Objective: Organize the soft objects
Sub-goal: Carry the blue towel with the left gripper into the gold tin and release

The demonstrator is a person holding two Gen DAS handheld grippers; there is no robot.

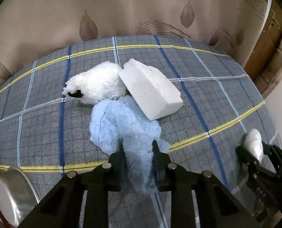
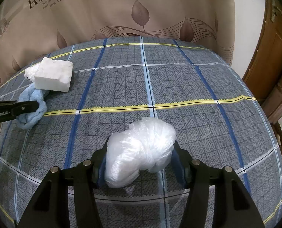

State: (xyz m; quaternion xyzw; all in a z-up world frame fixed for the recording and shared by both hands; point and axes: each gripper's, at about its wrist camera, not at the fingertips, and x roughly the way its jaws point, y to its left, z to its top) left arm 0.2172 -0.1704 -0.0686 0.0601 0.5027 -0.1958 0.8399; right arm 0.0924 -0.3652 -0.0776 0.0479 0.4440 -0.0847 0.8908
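A light blue fluffy cloth [image 1: 122, 125] lies on the plaid cover, and my left gripper [image 1: 138, 148] is shut on its near end. Behind it sit a white fluffy plush [image 1: 97, 84] and a white foam block [image 1: 150, 89] that leans on both. My right gripper [image 2: 139, 152] is shut on a crumpled clear plastic bag [image 2: 141, 152], held just above the cover. In the left wrist view that right gripper [image 1: 253, 148] with the bag [image 1: 254, 144] shows at the right edge. In the right wrist view the blue cloth [image 2: 32, 112], the foam block [image 2: 53, 76] and the left gripper's fingers [image 2: 25, 107] are at far left.
The grey plaid cover [image 2: 179, 79] with blue and yellow stripes spreads over a rounded surface. A beige leaf-print curtain [image 2: 122, 9] hangs behind. A metal bowl [image 1: 13, 191] sits at the near left. A wooden door [image 2: 270, 53] stands at right.
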